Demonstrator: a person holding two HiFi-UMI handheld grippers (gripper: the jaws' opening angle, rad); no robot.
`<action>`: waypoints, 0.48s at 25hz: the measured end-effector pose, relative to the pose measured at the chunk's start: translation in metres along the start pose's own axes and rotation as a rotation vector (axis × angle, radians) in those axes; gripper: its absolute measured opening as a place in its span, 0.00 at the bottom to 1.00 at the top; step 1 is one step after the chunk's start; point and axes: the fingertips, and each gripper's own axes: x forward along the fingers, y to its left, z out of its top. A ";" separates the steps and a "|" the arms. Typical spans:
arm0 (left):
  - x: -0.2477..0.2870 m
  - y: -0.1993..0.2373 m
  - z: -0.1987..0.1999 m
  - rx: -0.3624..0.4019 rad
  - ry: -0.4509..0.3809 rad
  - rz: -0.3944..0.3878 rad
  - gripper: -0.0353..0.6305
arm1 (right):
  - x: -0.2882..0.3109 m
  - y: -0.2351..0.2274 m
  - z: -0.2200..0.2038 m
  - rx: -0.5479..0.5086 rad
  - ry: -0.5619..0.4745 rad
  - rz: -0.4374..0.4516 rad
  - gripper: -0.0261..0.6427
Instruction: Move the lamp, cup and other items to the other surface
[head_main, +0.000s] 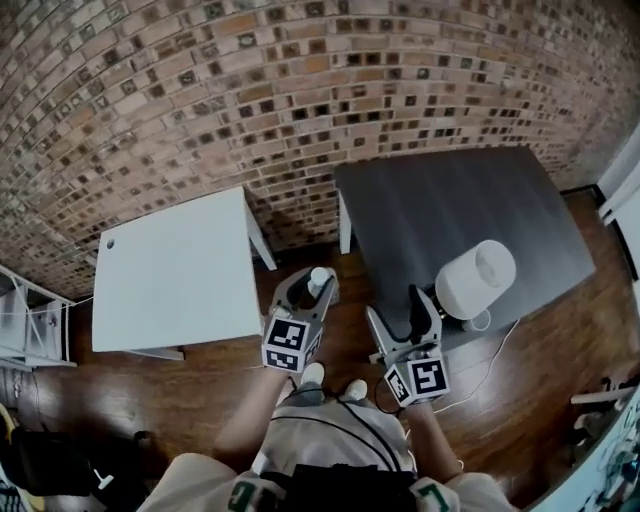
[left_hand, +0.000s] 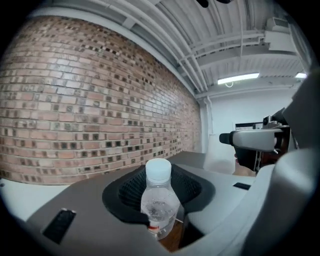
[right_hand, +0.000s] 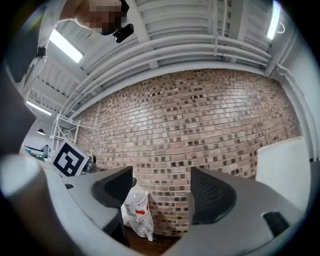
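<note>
Left gripper view is showing my left gripper (head_main: 308, 289) clamping a small clear bottle (left_hand: 159, 202), white cap up. I am holding it near the gap between the white table (head_main: 170, 270) and the dark table (head_main: 450, 195), where the lamp (head_main: 475, 278) is standing. My right gripper (right_hand: 162, 192) is hanging with jaws apart, gripping nothing.

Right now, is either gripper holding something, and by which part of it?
The left gripper holds a small clear plastic bottle with a white cap by its body; the right gripper is open and empty.
</note>
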 end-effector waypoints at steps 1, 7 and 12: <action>-0.012 0.010 -0.001 -0.005 0.002 0.038 0.26 | 0.008 0.011 -0.004 0.010 0.007 0.039 0.60; -0.102 0.076 -0.022 -0.047 0.009 0.255 0.26 | 0.046 0.105 -0.016 0.035 0.033 0.264 0.60; -0.182 0.122 -0.038 -0.071 0.010 0.364 0.26 | 0.062 0.192 -0.022 0.026 0.031 0.378 0.60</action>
